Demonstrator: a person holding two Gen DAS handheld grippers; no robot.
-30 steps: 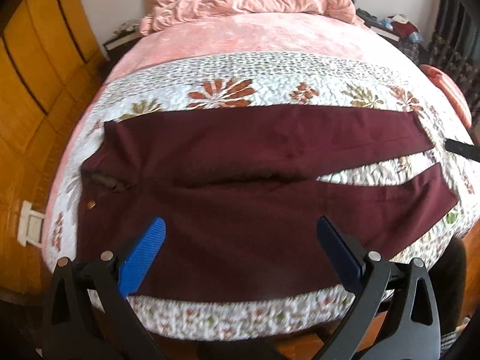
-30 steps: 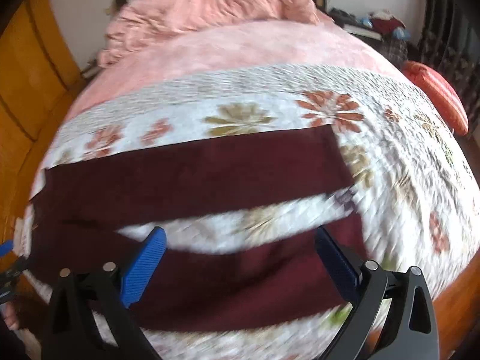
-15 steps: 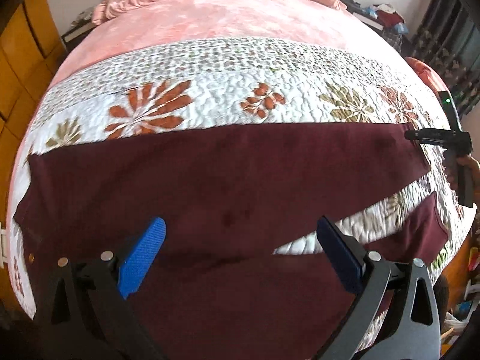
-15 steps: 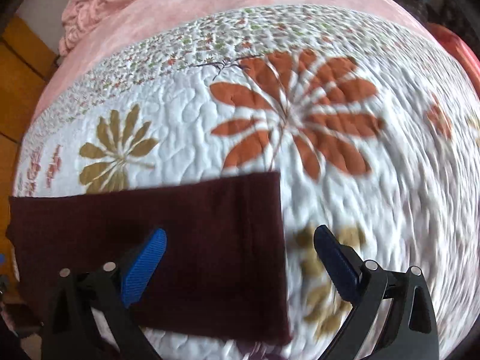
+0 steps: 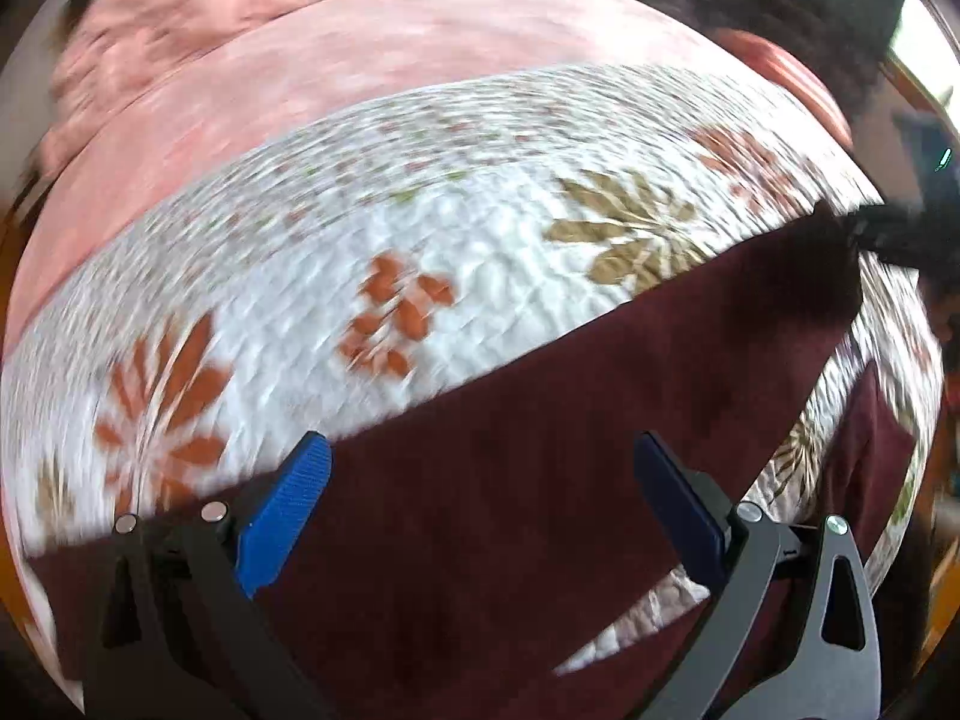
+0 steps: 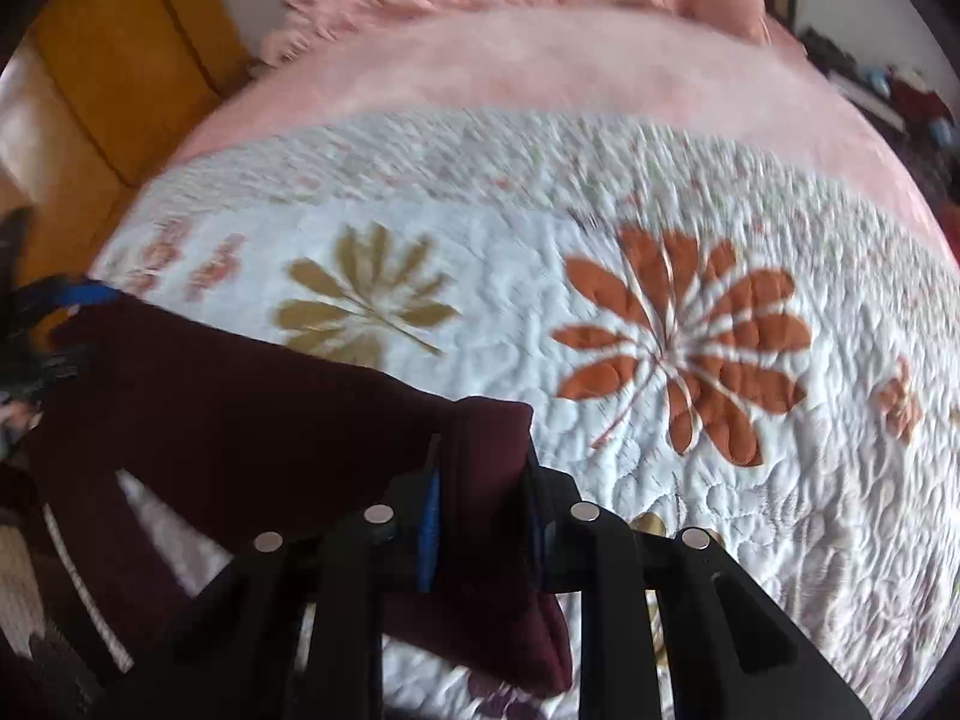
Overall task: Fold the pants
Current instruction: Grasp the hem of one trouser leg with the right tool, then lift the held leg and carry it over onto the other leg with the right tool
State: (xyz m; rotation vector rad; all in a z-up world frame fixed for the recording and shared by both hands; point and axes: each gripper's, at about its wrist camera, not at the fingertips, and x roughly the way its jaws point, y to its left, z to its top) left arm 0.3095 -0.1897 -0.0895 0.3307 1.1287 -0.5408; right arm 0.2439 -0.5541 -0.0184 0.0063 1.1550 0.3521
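Maroon pants (image 5: 540, 480) lie spread on a floral quilt (image 5: 420, 228); the right gripper (image 6: 480, 480) pinches the far leg's hem to fold it, while the left gripper (image 5: 480, 480) hovers open above.

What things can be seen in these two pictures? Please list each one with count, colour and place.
pants: one, maroon, spread on the quilt, one leg end pinched
quilt: one, white with orange and olive flowers, covering the bed
pink blanket: one, on the far part of the bed
wooden cabinet: one, yellow-brown, left of the bed
left gripper: black with blue pads, open above the pants
right gripper: black, shut on a pant leg end
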